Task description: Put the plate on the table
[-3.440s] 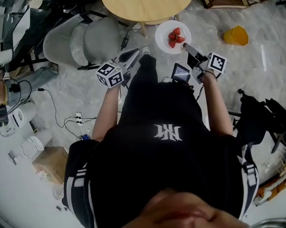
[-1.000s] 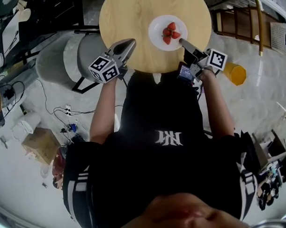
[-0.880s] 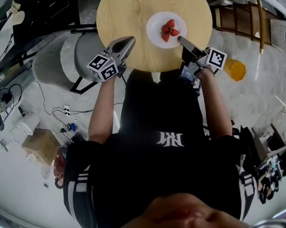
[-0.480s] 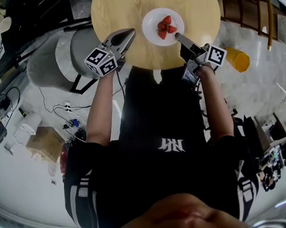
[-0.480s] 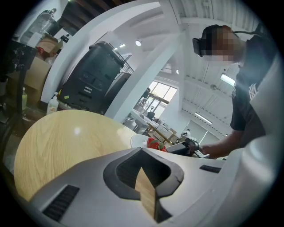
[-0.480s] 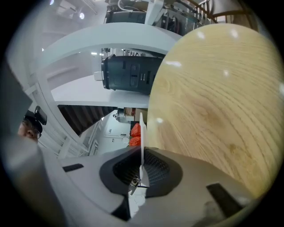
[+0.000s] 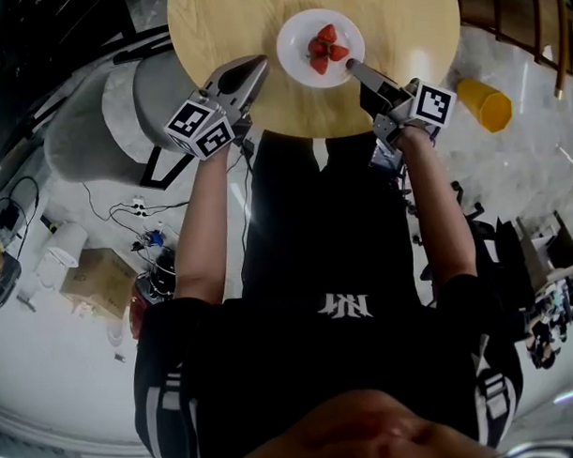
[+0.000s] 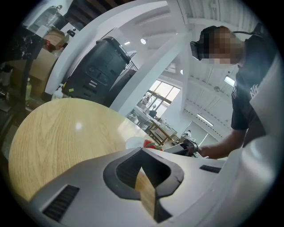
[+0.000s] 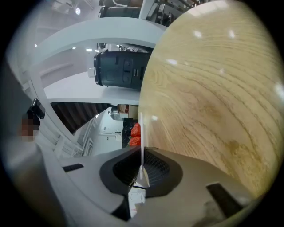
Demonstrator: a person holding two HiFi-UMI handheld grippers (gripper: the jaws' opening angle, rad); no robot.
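**Plate of strawberries in the right tool over the counter**

A white plate [image 7: 291, 47] is carrying a few red strawberries [image 7: 323, 49] over the near half of the round wooden counter [image 7: 233, 28]. Whether it is touching the wood is unclear. The right tool [image 7: 352, 67] is pinching the plate's near rim at the counter's near edge. The left tool [image 7: 258, 65] is hanging over that same edge, closed and empty, well apart from the plate.

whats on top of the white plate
Red strawberries lie at the middle of the plate, and the right tool grips its rim. The patch under the berries is covered.
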